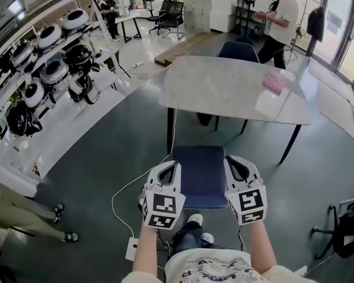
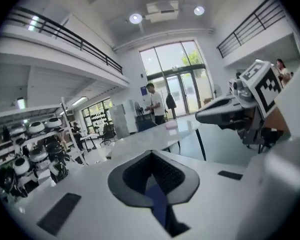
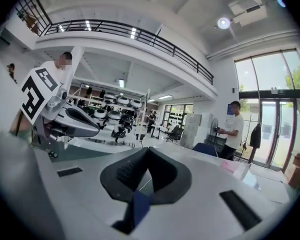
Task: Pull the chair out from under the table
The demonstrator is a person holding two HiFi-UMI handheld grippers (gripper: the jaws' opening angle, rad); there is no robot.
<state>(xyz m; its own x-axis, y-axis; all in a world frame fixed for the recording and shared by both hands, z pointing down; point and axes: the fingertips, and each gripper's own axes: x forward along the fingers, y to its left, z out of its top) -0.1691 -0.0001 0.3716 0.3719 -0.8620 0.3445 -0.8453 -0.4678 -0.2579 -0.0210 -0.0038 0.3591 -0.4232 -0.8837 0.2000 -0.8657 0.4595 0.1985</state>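
The blue chair stands on the floor in front of the near edge of the grey table, its seat out from beneath the tabletop. My left gripper hangs in the air over the seat's left side and my right gripper over its right side. Both are shut and hold nothing. In the left gripper view the closed left gripper points over the table, with the right gripper beside it. The right gripper view shows the right gripper closed, with the left gripper to its left.
A pink item lies on the table's far right. A second blue chair stands behind the table, near a person. Shelves of round machines line the left. A white cable crosses the floor. A black chair stands at right.
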